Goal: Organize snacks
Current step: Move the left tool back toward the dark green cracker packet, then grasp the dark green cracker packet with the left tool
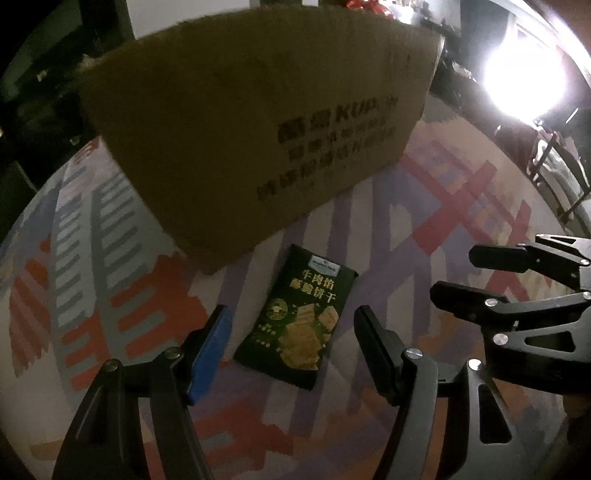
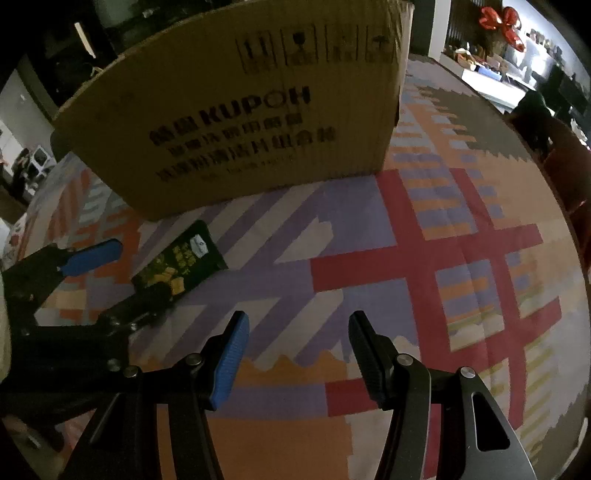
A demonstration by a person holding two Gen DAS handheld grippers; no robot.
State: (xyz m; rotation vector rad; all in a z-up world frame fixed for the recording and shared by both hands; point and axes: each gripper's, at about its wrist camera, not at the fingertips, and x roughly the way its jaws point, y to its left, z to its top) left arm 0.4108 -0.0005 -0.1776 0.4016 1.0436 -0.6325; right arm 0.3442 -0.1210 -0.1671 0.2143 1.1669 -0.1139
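A dark green snack packet [image 1: 300,319] with yellow Chinese print lies flat on the patterned tablecloth [image 1: 424,206], just in front of a large cardboard box [image 1: 258,122]. My left gripper [image 1: 291,343] is open, its fingers either side of the packet's near end, above it. The right gripper [image 1: 452,271] shows at the right in the left wrist view, open and empty. In the right wrist view my right gripper [image 2: 297,354] is open over bare cloth; the packet [image 2: 177,260] lies to its left, partly hidden by the left gripper [image 2: 125,275], with the box [image 2: 240,110] behind.
The tablecloth [image 2: 424,258] has red, purple and orange stripes. A bright lamp [image 1: 524,81] glares at the upper right. Red balloons [image 2: 502,22] and dim furniture stand beyond the table's far edge.
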